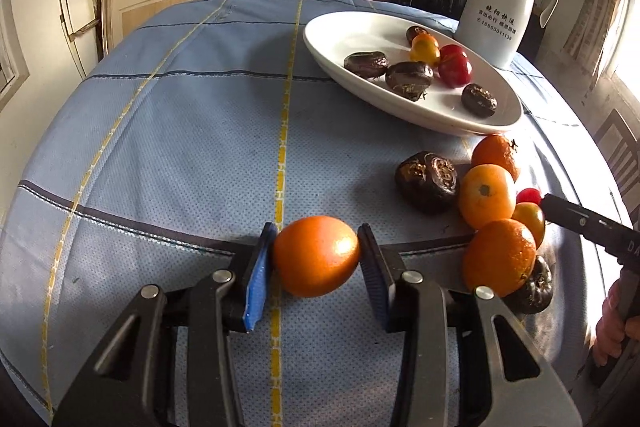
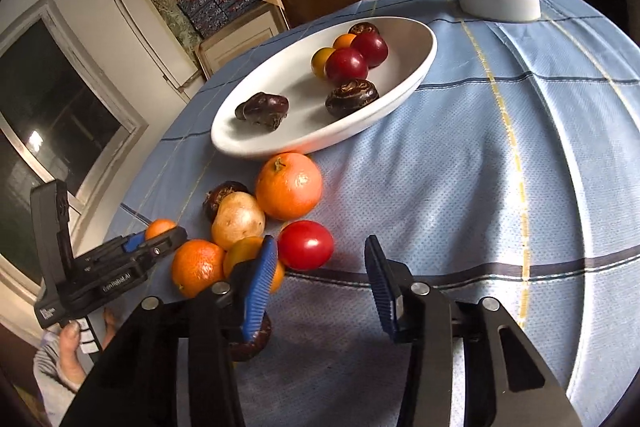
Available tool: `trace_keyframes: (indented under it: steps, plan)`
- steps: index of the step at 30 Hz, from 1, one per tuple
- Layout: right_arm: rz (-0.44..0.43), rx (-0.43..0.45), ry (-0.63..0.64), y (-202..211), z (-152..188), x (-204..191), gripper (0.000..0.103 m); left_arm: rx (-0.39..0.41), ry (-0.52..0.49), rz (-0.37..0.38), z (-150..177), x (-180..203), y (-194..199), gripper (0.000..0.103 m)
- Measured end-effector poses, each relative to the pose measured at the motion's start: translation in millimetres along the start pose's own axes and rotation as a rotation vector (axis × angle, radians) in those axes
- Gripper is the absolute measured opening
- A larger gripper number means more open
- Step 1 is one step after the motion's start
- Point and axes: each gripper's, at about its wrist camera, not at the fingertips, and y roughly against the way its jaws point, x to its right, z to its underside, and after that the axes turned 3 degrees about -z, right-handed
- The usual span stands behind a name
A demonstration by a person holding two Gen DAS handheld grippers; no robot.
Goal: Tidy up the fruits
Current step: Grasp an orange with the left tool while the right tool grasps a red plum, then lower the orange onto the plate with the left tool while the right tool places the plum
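I have an orange (image 1: 316, 255) squeezed between the two pads of my left gripper (image 1: 316, 255). The pads press on both sides of it, and it sits at 6 o'clock in my left view, over the blue cloth (image 1: 180, 147). I cannot tell if it is lifted off the cloth or resting on it.

The white plate (image 1: 344, 27) is up at 1 o'clock. It already has some small dark fruits, two red ones and little yellow ones in it. More fruit waits in a pile (image 1: 492, 211) on the cloth at 3 o'clock, just beside the plate's near edge: oranges, dark lumpy ones and a small red one.

My right gripper (image 2: 320, 267) has its fingers wide apart with nothing between them. A red tomato (image 2: 306, 245) lies just in front of its left finger (image 2: 262, 279), at 7 o'clock from the plate in that view.

I think I am in the middle of the job, carrying this orange. Next I must move it up and to the right, over the plate's rim, and let go softly in a bare spot so it does not roll. The tall white jug (image 1: 500, 7) stands near the plate, so I must steer clear of it.
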Motion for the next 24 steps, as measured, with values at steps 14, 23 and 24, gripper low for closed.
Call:
trace_keyframes:
  steps: [14,23,24]
  plan:
    - [-0.11,-0.038,-0.084,-12.4,-2.6,6.5,0.031,0.009,-0.004,0.019,0.5,1.7,2.1,0.041]
    - [-0.044,0.125,-0.051,29.9,-10.5,6.0,0.031,0.096,0.021,0.118,-17.1,3.8,25.4,0.038]
    - [-0.041,0.138,-0.044,32.7,-14.2,4.6,0.031,0.104,0.018,0.128,-23.8,5.9,26.9,0.038]
